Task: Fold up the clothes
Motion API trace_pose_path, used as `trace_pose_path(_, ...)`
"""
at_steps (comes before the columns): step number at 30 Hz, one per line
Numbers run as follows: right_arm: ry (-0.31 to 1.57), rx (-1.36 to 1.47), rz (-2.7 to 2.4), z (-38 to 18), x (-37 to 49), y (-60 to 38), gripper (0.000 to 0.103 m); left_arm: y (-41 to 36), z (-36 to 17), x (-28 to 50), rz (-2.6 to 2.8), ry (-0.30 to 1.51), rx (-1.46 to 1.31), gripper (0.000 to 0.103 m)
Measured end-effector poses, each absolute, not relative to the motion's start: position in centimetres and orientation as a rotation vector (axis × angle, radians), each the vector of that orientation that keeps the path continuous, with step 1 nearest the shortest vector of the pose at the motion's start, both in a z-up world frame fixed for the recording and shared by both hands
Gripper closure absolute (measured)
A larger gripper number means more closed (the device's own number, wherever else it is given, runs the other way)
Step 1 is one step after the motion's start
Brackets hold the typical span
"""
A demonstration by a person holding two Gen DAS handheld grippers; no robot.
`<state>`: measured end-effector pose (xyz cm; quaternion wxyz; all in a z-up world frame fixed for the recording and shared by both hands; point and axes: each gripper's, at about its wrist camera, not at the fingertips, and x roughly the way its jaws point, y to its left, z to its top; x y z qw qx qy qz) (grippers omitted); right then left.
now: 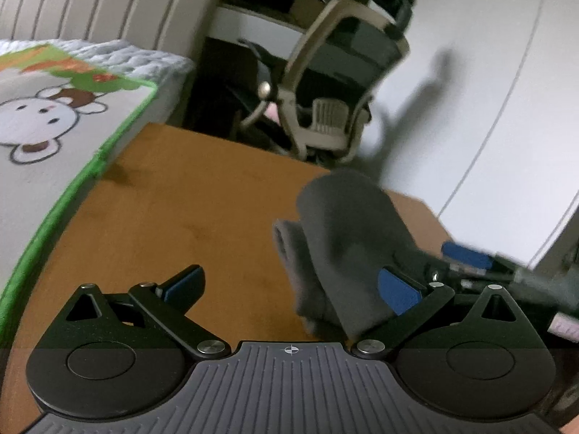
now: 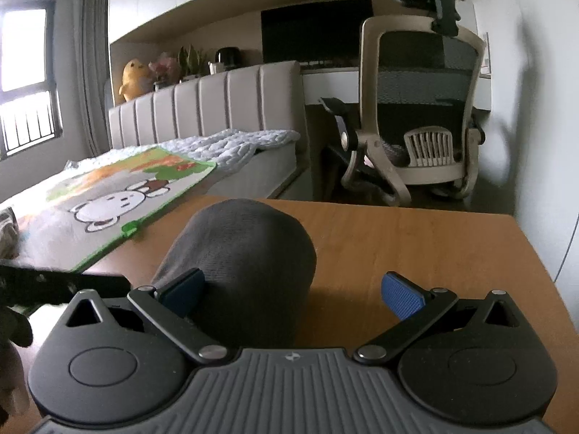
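Nearest the right wrist camera, the right tongs [image 2: 292, 291] are spread wide, blue pads far apart and pinching nothing. Between them, offset toward the left pad and seemingly touching it, sits a dark grey garment [image 2: 240, 253], rolled or folded into a rounded bundle on the wooden table [image 2: 416, 246]. Spread tongs around a compact bundle suggest the fold is close to done, with the cloth either just set down or about to be gripped; which of the two cannot be told. From the left wrist view, the left tongs [image 1: 291, 289] are also spread wide and hold nothing, and the same grey bundle [image 1: 347, 238] lies against the right-hand pad, with a folded edge showing at its left side. That placement reads as the left tongs steadying or nudging the bundle from the side. The right device [image 1: 481, 264] appears blurred at the far right of that view, just behind the cloth. Beyond the table on the left, a bed carries a green-edged blanket with a cartoon bear [image 2: 108, 209] and a pale quilted cover [image 2: 231, 144], backed by a padded headboard [image 2: 202, 105]. Farther off stand a mesh office chair [image 2: 423, 115] and a dark monitor [image 2: 316, 29].
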<state>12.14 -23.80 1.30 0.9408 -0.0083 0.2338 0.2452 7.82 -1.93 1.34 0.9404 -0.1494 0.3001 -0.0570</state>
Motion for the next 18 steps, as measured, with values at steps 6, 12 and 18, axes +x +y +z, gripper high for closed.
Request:
trace_pose_path(6, 0.504, 0.010, 0.502, 1.0, 11.2, -25.7, 0.000, -3.1, 0.6, 8.4, -0.115, 0.631, -0.272, 0.000)
trace_pose_path(12, 0.496, -0.042, 0.488, 1.1, 12.7, -24.1, 0.000, -2.4, 0.1, 9.7, -0.074, 0.622, -0.284, 0.000)
trace_pose_path(18, 0.464, -0.069, 0.492, 1.0, 14.3, -22.8, 0.000, -1.7, 0.2, 10.4, -0.056, 0.609, -0.291, 0.000)
